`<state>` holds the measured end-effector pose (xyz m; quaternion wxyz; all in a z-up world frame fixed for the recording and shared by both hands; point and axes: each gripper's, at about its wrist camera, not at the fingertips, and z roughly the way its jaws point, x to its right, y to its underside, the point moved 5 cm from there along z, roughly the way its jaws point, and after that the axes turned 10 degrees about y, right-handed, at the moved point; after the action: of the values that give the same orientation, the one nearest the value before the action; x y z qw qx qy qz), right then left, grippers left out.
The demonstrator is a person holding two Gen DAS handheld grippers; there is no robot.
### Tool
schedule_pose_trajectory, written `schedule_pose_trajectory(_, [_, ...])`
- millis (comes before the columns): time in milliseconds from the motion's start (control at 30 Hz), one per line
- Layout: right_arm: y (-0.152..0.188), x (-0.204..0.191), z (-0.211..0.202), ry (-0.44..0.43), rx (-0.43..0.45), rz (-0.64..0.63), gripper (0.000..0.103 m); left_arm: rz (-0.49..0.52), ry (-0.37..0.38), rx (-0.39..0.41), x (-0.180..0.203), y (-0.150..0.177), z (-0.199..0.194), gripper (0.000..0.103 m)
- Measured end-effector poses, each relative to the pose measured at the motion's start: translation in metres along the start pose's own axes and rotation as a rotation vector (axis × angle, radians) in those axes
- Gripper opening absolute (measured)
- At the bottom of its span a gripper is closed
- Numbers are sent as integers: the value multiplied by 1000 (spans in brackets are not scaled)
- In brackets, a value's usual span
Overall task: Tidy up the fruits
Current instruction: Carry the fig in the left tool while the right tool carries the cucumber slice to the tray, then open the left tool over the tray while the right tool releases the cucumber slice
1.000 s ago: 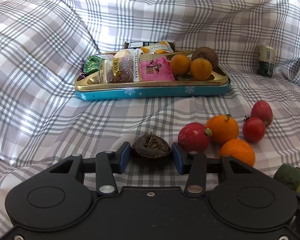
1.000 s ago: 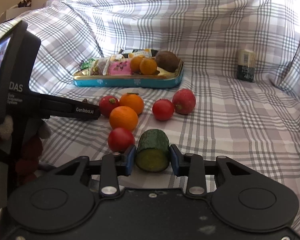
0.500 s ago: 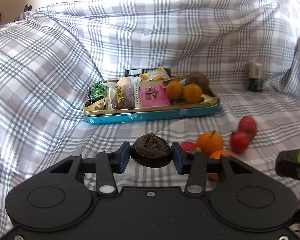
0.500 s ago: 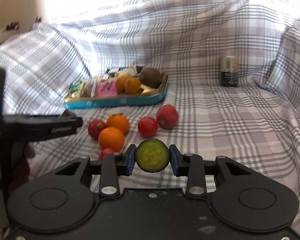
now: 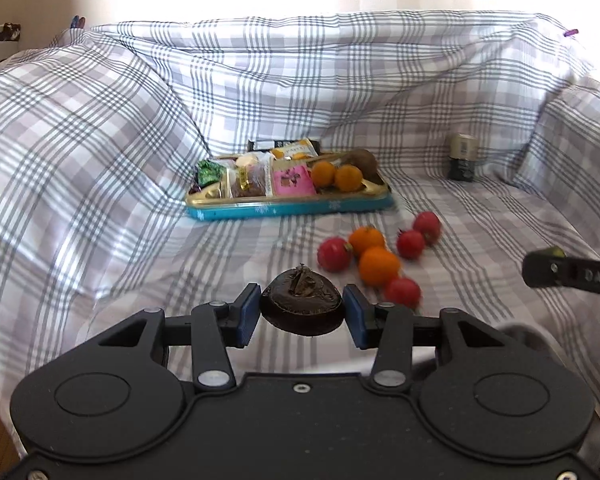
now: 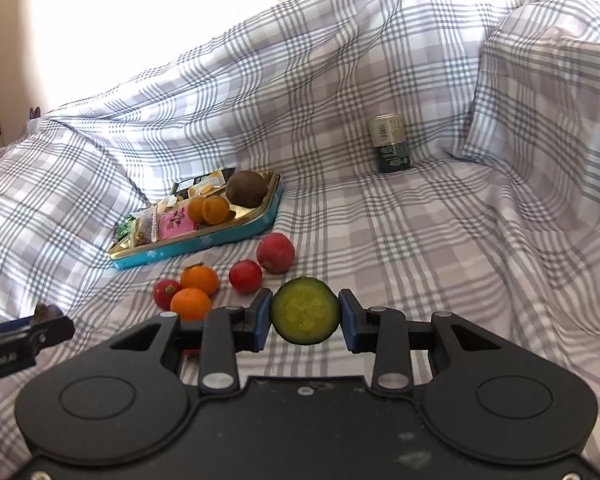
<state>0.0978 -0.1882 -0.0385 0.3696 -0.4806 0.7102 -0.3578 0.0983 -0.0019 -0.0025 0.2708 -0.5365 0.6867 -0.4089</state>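
Note:
My left gripper is shut on a dark brown mangosteen and holds it above the plaid sheet. My right gripper is shut on a green cucumber piece, cut face toward the camera, also lifted. On the sheet lie two oranges and several red fruits. The teal and gold tray at the back holds snack packets, two small oranges and a brown round fruit.
A small dark can stands at the back right. The sheet rises in folds at the back and both sides. The right gripper's side shows in the left wrist view, the left one's tip in the right wrist view.
Both grippers have risen and pulled back from the sheet with their fruit held; the tray and loose fruits now look smaller and farther. The cucumber piece turned its cut face toward the camera.

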Motion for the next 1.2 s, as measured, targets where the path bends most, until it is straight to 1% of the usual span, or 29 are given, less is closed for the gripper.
schedule_pose_trajectory(267, [22, -1, -43, -4, 30, -61, 37, 10, 41, 11, 19, 34, -28, 53])
schedule_pose_trajectory(333, [28, -2, -53, -8, 40, -72, 37, 33, 42, 18, 23, 37, -34, 53])
schedule_pose_trajectory(433, [36, -4, -67, -19, 42, -82, 37, 42, 82, 23, 31, 40, -44, 53])
schedule_pose_trajectory(500, [43, -5, -77, -28, 43, -92, 37, 30, 110, 7, 34, 47, -48, 53])
schedule_pose_trajectory(633, [56, -6, -91, -38, 49, -108, 37, 5, 135, -45, 35, 60, -48, 53])
schedule_pose_trajectory(733, [63, -6, -93, -47, 38, -98, 37, 25, 141, -33, 39, 63, -48, 53])
schedule_pose_trajectory(800, [65, -8, -93, -32, 51, -110, 37, 25, 159, -49, 41, 65, -46, 53])
schedule_pose_trajectory(900, [64, -7, -92, -38, 48, -101, 37, 17, 178, -69, 42, 67, -43, 53])
schedule_pose_trajectory(1033, [63, -5, -90, -36, 43, -91, 37, 13, 161, -29, 41, 66, -48, 53])
schedule_pose_trajectory(1200, [64, -5, -90, -35, 43, -91, 37, 8, 146, -45, 40, 67, -45, 53])
